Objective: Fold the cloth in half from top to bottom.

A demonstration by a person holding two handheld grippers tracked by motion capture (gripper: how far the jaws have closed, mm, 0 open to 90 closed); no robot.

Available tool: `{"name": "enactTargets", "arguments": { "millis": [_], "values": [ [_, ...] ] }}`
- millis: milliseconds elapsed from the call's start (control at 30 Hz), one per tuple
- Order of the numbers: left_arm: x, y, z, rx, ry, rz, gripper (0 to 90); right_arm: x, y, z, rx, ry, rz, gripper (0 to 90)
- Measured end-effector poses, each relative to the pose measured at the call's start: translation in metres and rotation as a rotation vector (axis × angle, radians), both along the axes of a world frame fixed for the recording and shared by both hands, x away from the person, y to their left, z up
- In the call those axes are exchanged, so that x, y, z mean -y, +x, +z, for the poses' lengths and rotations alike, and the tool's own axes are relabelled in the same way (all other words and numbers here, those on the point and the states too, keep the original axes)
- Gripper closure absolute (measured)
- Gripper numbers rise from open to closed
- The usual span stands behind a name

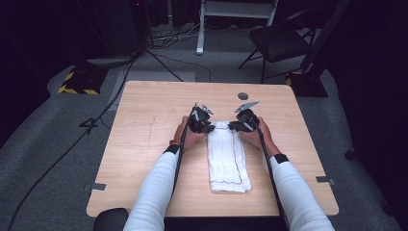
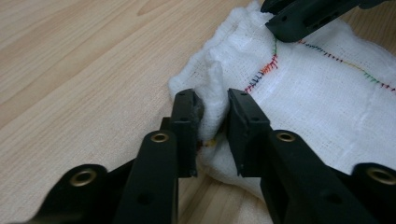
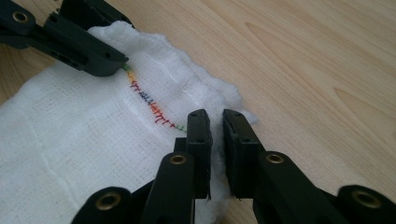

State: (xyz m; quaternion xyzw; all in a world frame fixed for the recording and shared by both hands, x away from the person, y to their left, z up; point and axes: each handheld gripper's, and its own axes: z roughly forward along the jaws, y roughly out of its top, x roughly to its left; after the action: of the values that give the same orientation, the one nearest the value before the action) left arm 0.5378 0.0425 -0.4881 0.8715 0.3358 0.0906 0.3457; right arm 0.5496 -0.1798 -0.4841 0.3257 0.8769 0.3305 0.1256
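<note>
White folded cloth (image 1: 227, 159) on wooden table (image 1: 144, 144) — far corners pinched by left tongs (image 2: 212, 123), right tongs (image 3: 217, 140).

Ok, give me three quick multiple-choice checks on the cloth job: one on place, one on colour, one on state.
1. Which end of the cloth are the grippers at?
A. the far end
B. the near end
C. the middle of its long sides

2. What colour is the cloth?
A. plain blue
B. white with multicoloured stitching
C. black

3. What is the left gripper doing?
A. hanging open above the table
B. pinching a fold of cloth
C. holding a cup

Answers:
1 A, since in the high view both grippers sit at the cloth's edge away from the person.
2 B, since the weave is white with a rainbow seam.
3 B, since fabric is bunched between its jaws; the right gripper pinches the other corner likewise.
</note>
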Motion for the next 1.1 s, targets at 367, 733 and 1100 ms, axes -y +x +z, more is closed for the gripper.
{"name": "enactTargets", "arguments": {
  "millis": [367,733,1100],
  "values": [
    [0.004,0.002,0.017,0.089,0.012,0.028,83.1,0.001,-0.007,0.015,0.126,0.009,-0.024,82.9],
    [0.001,0.004,0.033,0.168,-0.007,0.057,83.8,-0.001,-0.011,0.033,0.232,0.029,-0.033,83.1],
    [0.000,0.008,0.052,0.222,-0.007,0.075,83.8,-0.004,-0.012,0.053,0.303,0.034,-0.043,83.3]
  ]
}}
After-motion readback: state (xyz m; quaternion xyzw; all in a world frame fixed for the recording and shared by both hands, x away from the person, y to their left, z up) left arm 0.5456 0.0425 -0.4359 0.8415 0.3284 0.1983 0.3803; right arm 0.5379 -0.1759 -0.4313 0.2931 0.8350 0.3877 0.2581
